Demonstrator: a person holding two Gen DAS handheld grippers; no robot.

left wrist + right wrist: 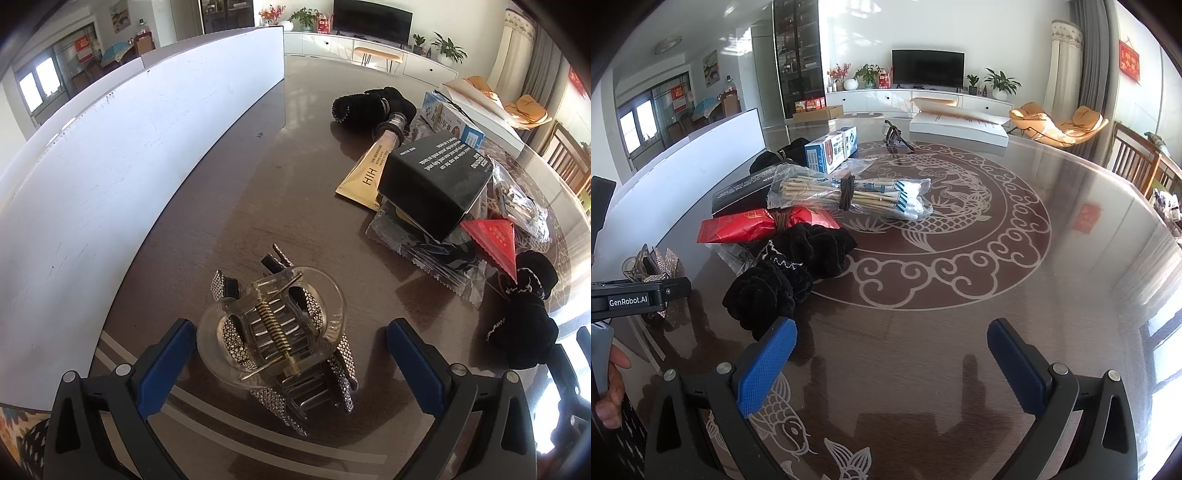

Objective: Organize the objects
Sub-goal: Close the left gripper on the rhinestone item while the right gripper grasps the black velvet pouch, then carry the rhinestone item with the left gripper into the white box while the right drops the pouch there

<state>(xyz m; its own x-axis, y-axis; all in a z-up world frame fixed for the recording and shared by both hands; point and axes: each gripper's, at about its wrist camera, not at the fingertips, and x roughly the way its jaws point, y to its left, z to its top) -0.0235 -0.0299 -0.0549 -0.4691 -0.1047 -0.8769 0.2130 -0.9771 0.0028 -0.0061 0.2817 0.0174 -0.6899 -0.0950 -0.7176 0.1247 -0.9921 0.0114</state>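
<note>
The left hand-held gripper (pixel 291 354) hangs low over the table (pixel 258 177) with its blue-padded fingers (pixel 166 363) spread wide, holding nothing. Between them, touching neither pad, lies a clear plastic hair claw (pixel 271 326) with a brass spring, stacked on a pile of rhinestone-covered hair clips (pixel 332 373). A white board (pixel 122 147) stands on edge along the table's far left side.

The right hand-held gripper (pixel 892 363) is also opened wide and empty, poised above bare patterned tabletop, its left pad just beside a black velvet scrunchie (pixel 790 269). At the left edge of the right wrist view, the person's fingers (pixel 611 384) curl around a grey handle, under a black body printed "GenRobot.AI".

Further out sits a heap of things: a black box (pixel 436 181) with white print too small to read, resting tilted on crinkled clear packets; a gold tube (pixel 365 173) lettered "HIH"; a red packet (pixel 750 225); a bundle of bagged wooden sticks (pixel 849 195) bound with a dark band; and a blue-and-white carton (pixel 831 147) with Chinese characters. A second black scrunchie (pixel 373 105) lies beyond the tube.
</note>
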